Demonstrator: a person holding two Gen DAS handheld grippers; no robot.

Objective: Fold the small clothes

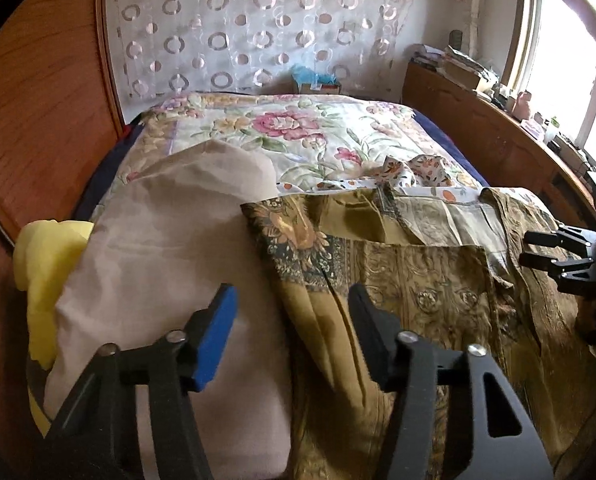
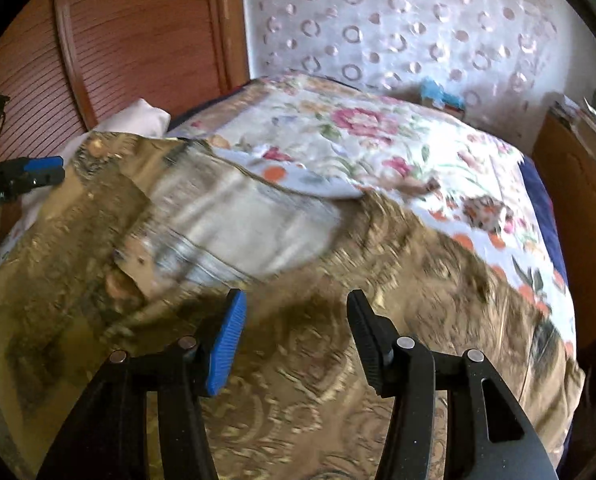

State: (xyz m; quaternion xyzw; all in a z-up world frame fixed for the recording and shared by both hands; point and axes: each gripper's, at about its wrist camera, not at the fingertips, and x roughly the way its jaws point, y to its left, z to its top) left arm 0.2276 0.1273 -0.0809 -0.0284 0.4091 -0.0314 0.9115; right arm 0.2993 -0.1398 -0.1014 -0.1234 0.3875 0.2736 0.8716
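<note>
A: While both grippers hover above the bed, where does the garment lie?

B: It lies spread over the near part of the bed, on the floral cover. One edge is turned back, showing the pale lining. Its left border rests against the pillow.

A: State of the left gripper?

B: Jaws wide apart, nothing between them. It sits over the garment's left border, partly above the pillow.

A: And the right gripper?

B: Also wide apart and empty, above the garment's near-right area. The right wrist view is smeared, so the cloth detail below it cannot be read clearly.

A: What can go wrong from here?

B: Three faults seem likely:
1. The left jaws may pinch the pillow together with the border, because the two touch. The fold would then drag the pillow.
2. Either gripper may catch the cover under the garment if it bites too deep. The fabric looks thin and lies flat.
3. Uneven grasp points would skew the fold, as the turned-back edge already breaks the outline.

A: Anything else nearby?

B: A second patterned cloth lies crumpled just beyond the garment's far edge. A long sweep could snag it
</note>
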